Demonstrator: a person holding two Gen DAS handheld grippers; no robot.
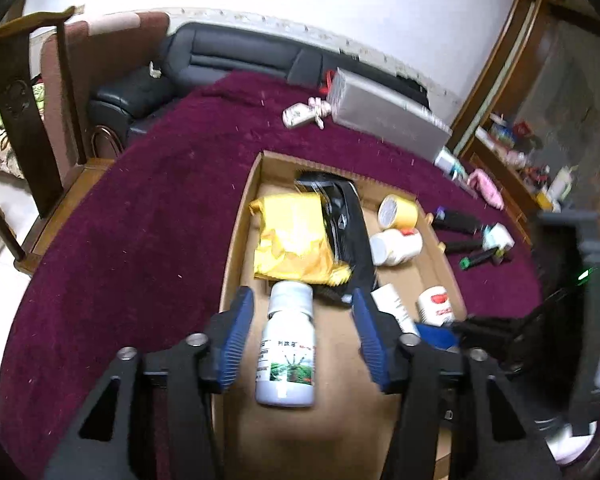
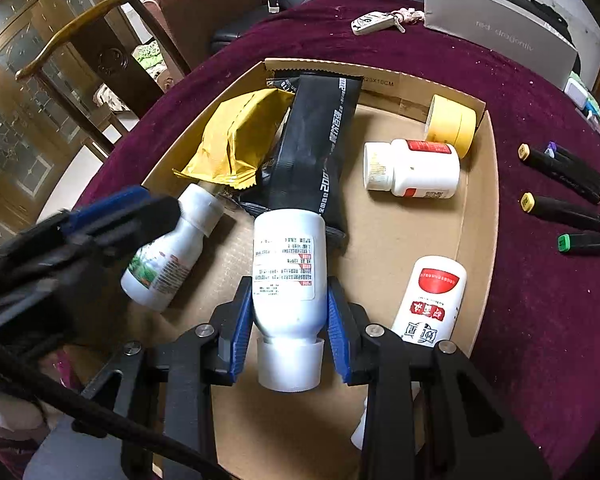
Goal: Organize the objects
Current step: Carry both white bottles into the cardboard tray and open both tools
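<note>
Right wrist: claw [image 2: 286, 320] down-tilted, clamping bottle [image 2: 288, 276].

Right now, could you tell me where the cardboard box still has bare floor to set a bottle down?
Free: the cardboard box floor between the red-capped bottle and the red-label tube, along the right wall. Crowded: the left half, with the yellow pouch, black pouch and green-label bottle.

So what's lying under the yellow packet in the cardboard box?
The yellow packet rests on the box floor, one edge overlapping the black pouch. Anything beneath its middle is covered and can't be seen.
</note>
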